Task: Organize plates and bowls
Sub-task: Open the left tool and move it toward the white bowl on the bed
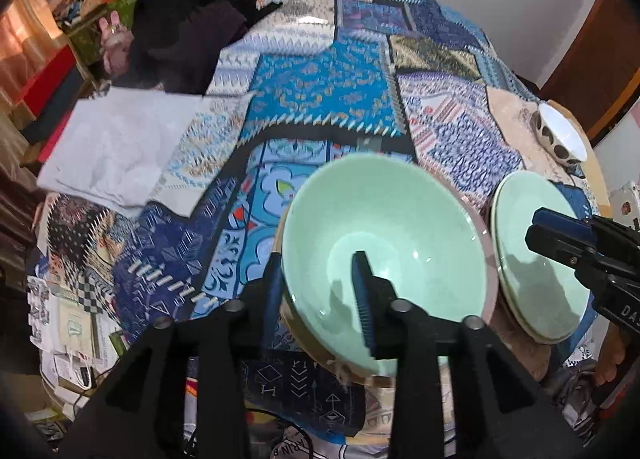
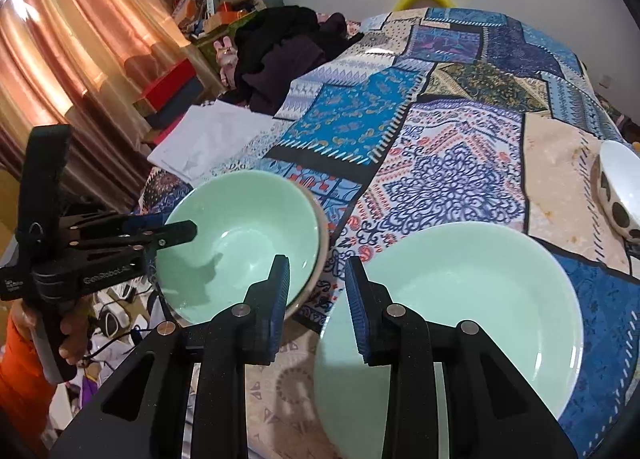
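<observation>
Left fingers (image 1: 362,291): parted astride the green bowl's (image 1: 384,243) near rim, apparently not pressing.
Right gripper (image 2: 316,299): slightly parted, empty, over the green plate's (image 2: 480,299) edge.
Bowl: on the quilt (image 1: 320,91), just beside the plate.
Spotted bowl (image 2: 620,195): well apart, likely awaiting stacking.

Bowl (image 1: 400,227) & plate (image 2: 472,299) seen as light green. Small bowl (image 1: 560,135): white w/ dark spots. Cloth (image 1: 320,91): blue patchwork.
</observation>
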Motion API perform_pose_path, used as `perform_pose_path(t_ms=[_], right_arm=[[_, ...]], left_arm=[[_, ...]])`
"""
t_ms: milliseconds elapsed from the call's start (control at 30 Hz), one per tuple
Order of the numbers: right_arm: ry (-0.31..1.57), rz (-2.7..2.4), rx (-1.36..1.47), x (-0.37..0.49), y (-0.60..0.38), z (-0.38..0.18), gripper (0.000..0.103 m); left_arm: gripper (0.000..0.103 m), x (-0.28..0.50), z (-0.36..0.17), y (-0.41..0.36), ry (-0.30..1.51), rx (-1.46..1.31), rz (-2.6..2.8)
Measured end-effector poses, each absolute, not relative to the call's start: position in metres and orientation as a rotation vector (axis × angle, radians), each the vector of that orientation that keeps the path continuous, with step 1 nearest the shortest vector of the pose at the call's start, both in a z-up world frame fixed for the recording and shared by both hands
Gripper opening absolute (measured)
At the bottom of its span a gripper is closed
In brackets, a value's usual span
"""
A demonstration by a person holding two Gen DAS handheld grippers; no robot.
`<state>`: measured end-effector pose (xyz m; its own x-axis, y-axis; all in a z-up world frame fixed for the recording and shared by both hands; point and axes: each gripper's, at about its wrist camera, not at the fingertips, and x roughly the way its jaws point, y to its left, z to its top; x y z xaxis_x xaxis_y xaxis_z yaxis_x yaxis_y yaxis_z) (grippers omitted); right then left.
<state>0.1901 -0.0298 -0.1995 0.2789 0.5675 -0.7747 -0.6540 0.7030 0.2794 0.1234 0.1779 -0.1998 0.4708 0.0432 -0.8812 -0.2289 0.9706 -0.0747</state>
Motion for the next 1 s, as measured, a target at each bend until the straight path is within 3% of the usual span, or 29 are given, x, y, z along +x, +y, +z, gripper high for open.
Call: perform_pose_path(t_ms=[433,700,800,1000], right_arm=[[0.865,0.708,-0.051,0.209,-0.103,-0.164,0.029],[0.793,0.568,-0.016,0.233,-0.173,-0.146,0.041],[0.772,0.498,0.001,0.245,-0.202,-0.143,0.047],[0.779,0.385,0.052,0.273,-0.253,-0.150,0.047]], left_arm=[[0.061,0.141,-0.130,0.114,0.898,-0.102,0.087],[0.073,0.184,-0.112,0.053,0.873,-0.070,-0.010],[0.073,0.204,-0.111,0.035,0.884,-0.073,-0.032],[0.073,0.254,-0.117,-0.002,0.928,-0.068,-0.074]])
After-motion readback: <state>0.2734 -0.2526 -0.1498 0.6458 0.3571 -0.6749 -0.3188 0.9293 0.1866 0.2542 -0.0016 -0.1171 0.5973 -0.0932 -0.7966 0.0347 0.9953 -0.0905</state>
